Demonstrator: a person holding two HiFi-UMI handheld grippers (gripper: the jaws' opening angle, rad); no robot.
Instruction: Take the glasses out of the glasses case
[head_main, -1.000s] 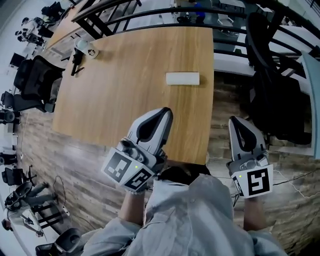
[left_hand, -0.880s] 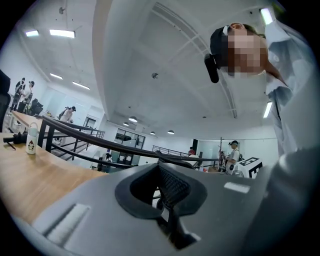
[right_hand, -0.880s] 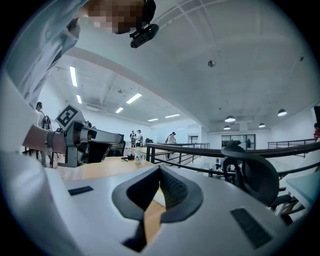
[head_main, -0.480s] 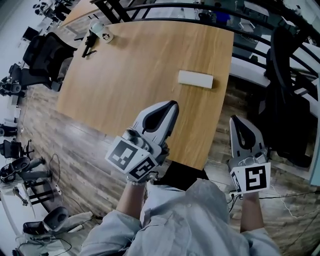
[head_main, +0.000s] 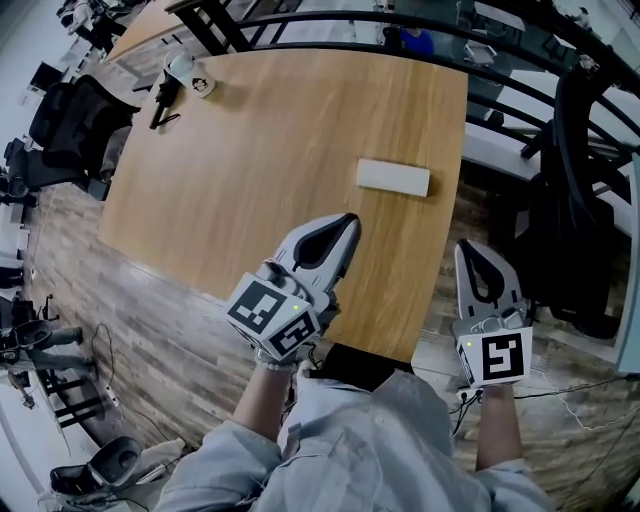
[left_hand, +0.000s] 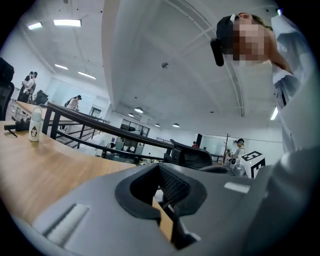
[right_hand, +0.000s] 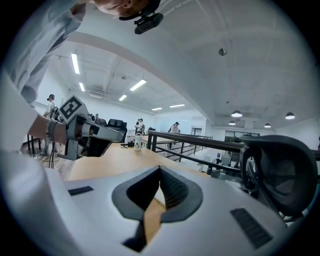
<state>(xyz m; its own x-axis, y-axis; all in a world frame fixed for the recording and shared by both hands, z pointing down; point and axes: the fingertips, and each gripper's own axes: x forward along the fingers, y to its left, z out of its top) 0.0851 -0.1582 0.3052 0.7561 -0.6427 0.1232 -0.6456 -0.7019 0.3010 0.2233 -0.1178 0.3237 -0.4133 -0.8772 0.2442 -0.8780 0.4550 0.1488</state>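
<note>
A closed white glasses case lies on the wooden table, near its right edge. No glasses are visible. My left gripper hovers over the table's near right part, short of the case, with its jaws together and nothing between them. In the left gripper view the left gripper's tips meet. My right gripper is off the table's right edge, above the floor, also shut and empty. The right gripper's tips meet in its own view, where the left gripper shows at the left.
A white bottle and a black object sit at the table's far left corner. A black railing runs behind the table. A black office chair stands to the right and more chairs to the left.
Both grippers have come down and moved a little forward toward the table. Their jaws stayed together. The case has not moved on the table.
</note>
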